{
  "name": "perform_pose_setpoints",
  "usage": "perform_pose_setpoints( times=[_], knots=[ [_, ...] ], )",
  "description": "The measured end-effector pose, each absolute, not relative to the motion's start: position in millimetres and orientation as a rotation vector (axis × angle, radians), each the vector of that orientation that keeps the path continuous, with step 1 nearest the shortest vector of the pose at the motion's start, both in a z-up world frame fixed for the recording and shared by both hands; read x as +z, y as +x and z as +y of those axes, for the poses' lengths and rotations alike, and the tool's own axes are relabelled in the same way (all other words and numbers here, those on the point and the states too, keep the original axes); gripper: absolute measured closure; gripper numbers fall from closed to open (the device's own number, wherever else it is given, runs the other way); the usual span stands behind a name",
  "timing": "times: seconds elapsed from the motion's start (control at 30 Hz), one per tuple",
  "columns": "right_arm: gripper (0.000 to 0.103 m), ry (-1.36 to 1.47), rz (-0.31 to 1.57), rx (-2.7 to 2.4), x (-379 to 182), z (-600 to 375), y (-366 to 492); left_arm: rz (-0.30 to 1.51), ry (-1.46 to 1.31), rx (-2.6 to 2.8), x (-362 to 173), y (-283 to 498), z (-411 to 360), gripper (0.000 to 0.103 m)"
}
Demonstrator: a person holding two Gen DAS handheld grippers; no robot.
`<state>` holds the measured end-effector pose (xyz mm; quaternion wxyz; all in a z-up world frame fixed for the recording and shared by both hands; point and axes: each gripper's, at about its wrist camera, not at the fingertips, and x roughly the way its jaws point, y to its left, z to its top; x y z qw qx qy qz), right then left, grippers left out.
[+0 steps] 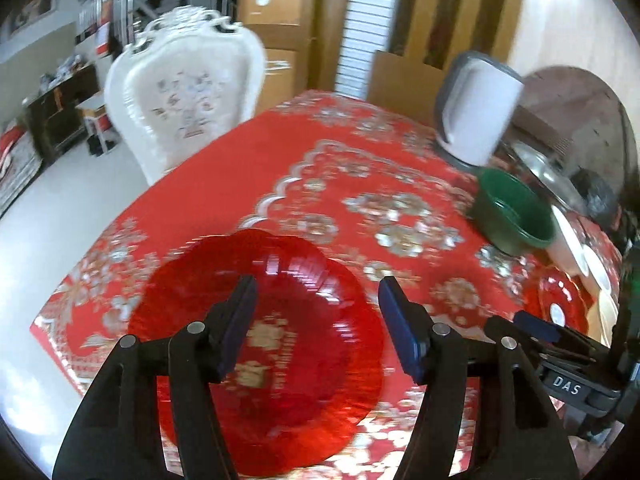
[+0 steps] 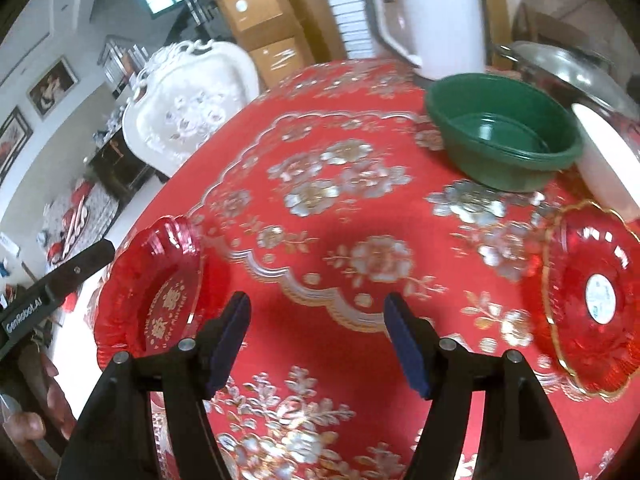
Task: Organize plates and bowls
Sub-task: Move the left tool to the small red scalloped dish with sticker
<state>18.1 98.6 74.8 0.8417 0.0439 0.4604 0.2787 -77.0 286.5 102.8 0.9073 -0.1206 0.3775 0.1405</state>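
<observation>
On right tongs' (image 1: 532, 326) body, "DAS" lettering.

The left gripper (image 1: 316, 298) points down at a slant. Its jaws stand apart, and nothing is pinched between them. The right gripper (image 2: 316, 316) points down at a slant too, with its jaws apart and empty. The two grippers are side by side, close to each other. In the right wrist view, a hand (image 2: 38, 416) shows low at the left edge, beside the left gripper's black body.
</observation>
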Motion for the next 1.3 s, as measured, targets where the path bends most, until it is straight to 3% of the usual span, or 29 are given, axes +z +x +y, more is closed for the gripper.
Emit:
perform_pose_setpoints(
  times=[0.77,1.3],
  knots=[
    [0.034,0.207,0.964,0.320,63.3,-66.2,21.6,0.915,-0.106,0.021,61.3,7.7,110.3,0.040],
    [0.033,0.311,0.965,0.194,52.3,-153.0,19.6,0.948,-0.060,-0.027,50.1,49.0,49.5,0.040]
  ],
)
